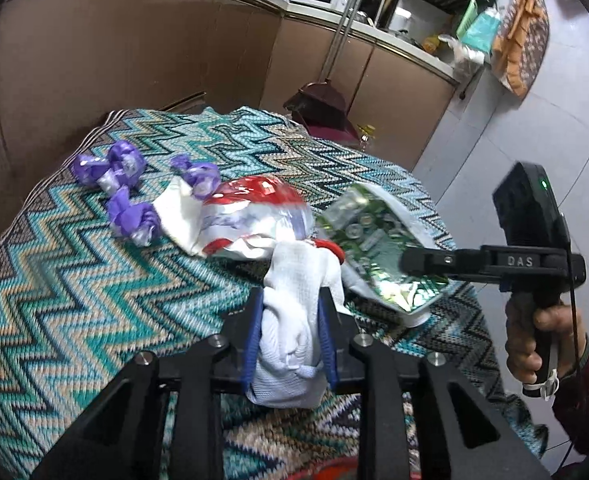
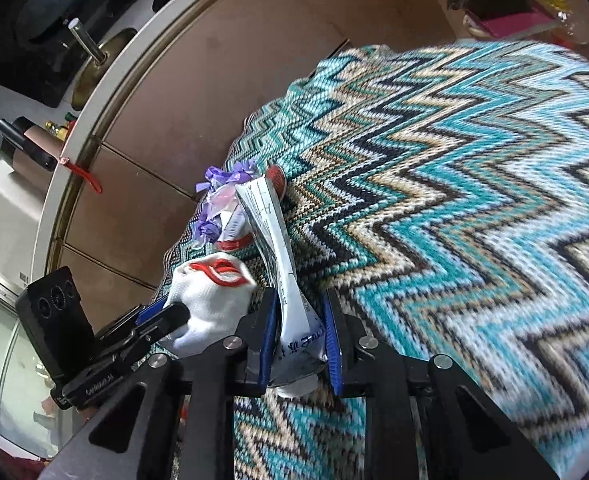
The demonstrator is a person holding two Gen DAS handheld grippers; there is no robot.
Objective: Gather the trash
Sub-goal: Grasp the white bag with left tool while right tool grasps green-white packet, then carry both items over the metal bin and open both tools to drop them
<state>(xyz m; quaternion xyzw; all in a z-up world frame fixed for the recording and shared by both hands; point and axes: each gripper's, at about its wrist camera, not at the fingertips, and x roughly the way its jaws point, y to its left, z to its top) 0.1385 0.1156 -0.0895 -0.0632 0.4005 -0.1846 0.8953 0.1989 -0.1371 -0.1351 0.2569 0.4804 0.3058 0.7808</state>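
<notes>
Cloth fills my left tool point(image 1: 290, 332): a white glove point(image 1: 294, 320) with a red cuff is clamped between its blue pads, bunched up so it lifts as one lump instead of trailing. My right tool point(image 2: 300, 336) is closed on the white edge of a flat foil packet point(image 2: 272, 240), pinching its near end so the rest stands free of the worktop point(image 2: 474, 200). From the left camera that same packet shows its shiny green face, tilted up off the zigzag cloth that covers the surface.

Just beyond the glove lies a crumpled red-and-white wrapper point(image 1: 250, 216), touching it or nearly so; I cannot tell which. Further back, three purple wrappers point(image 1: 128, 196) sit loose near the far left edge, not yet collected.

Both hands grip at once, I judge, to clear two pieces in one trip. No bin or bag shows in either view, so where this goes is unclear. The packet's print is too blurred to read, and the glove's fingers are hidden inside my tool.
</notes>
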